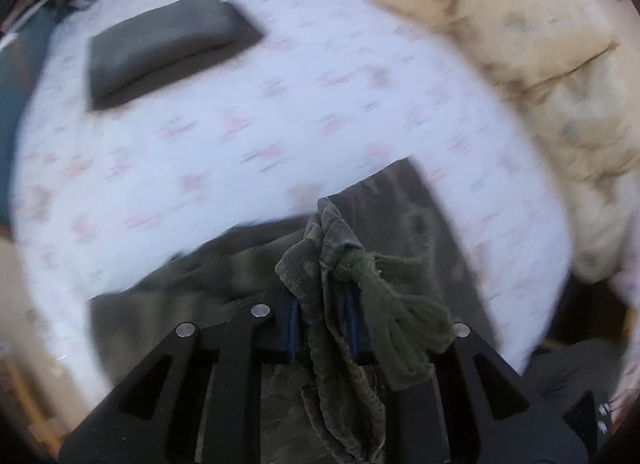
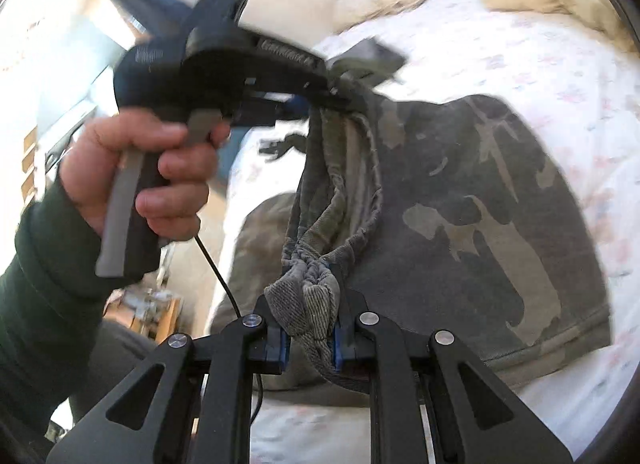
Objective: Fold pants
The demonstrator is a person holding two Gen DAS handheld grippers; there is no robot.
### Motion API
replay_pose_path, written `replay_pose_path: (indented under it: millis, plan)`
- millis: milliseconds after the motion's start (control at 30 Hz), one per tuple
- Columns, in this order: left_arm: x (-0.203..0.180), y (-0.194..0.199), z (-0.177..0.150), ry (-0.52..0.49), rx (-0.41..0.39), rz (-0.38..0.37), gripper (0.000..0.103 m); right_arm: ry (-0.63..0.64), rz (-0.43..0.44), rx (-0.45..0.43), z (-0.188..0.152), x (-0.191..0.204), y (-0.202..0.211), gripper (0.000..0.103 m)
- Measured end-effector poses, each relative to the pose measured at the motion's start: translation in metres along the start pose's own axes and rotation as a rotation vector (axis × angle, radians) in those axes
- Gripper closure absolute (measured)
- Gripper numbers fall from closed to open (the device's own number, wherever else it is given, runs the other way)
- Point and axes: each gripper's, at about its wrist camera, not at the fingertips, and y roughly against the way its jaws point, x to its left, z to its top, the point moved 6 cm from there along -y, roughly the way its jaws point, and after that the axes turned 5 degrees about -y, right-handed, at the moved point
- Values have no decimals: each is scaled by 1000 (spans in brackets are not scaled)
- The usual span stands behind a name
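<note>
Camouflage pants [image 2: 472, 200] in grey-green lie spread on the white patterned bed [image 2: 520, 56]. My right gripper [image 2: 310, 340] is shut on a bunched part of the ribbed waistband [image 2: 308, 296]. My left gripper [image 1: 324, 328] is shut on another bunch of the same waistband [image 1: 332, 260], with a knotted drawstring [image 1: 400, 328] hanging beside it. In the right wrist view the left gripper [image 2: 332, 98], held in a person's hand [image 2: 160, 168], pinches the waistband higher up. The band hangs stretched between both grippers, lifted off the bed.
A folded dark grey garment [image 1: 168, 44] lies on the bed [image 1: 280, 136] at the far left. A cream blanket [image 1: 540, 64] is heaped along the right side. A green sleeve [image 2: 36, 272] covers the person's arm, and room clutter shows beyond the bed's left edge.
</note>
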Motion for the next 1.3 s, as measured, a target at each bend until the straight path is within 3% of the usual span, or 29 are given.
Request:
replay_pose_path:
  millis: [133, 233, 300, 333, 367, 433, 533, 567, 633, 667, 700, 767, 800, 867, 967, 1133, 1200, 1267, 1300]
  plan:
    - [40, -35, -31, 72, 71, 40, 82, 55, -35, 96, -30, 17, -49, 85]
    - [60, -46, -49, 111, 77, 68, 61, 16, -93, 186, -50, 4, -82, 80]
    - [70, -32, -54, 113, 38, 110, 41, -26, -87, 225, -53, 0, -82, 74]
    - [74, -20, -55, 97, 11, 146, 39, -44, -67, 239, -52, -1, -79, 63]
    - [80, -6, -54, 74, -28, 202, 39, -71, -35, 260, -53, -1, -70, 45]
    - [92, 21, -51, 40, -104, 333, 39, -102, 20, 279, -56, -3, -51, 42]
    - [90, 49, -47, -10, -210, 421, 39, -127, 36, 243, -42, -13, -24, 42]
    - [84, 52, -45, -16, -230, 389, 39, -130, 28, 225, -37, -17, -20, 42]
    - [63, 47, -47, -35, -247, 248, 39, -122, -44, 156, -22, -31, -21, 46]
    - [50, 39, -50, -42, -240, 143, 39, -120, -60, 140, -25, -26, -31, 55]
    - [42, 31, -52, -45, -234, 99, 39, -119, -93, 131, -21, -30, -43, 70]
    - [37, 9, -58, -69, -183, 146, 39, -120, -107, 172, -24, -30, -74, 79]
    - [40, -6, -62, -82, -128, 200, 42, -105, -108, 198, -28, -28, -85, 79]
    - [48, -35, -73, -92, -33, 237, 47, -84, -101, 257, -45, -20, -111, 79]
    - [67, -58, -87, -72, 32, 258, 45, -71, -70, 328, -65, -4, -132, 79]
    - [62, -44, -83, -42, -5, 259, 45, -135, -38, 302, -54, -6, -105, 78]
    - [52, -26, -78, -32, -54, 251, 45, -142, -42, 250, -40, -11, -78, 76]
    - [43, -11, -74, -31, -103, 211, 45, -129, -109, 170, -22, -25, -46, 74]
    - [38, -5, -73, -35, -126, 188, 45, -130, -147, 136, -13, -34, -36, 57]
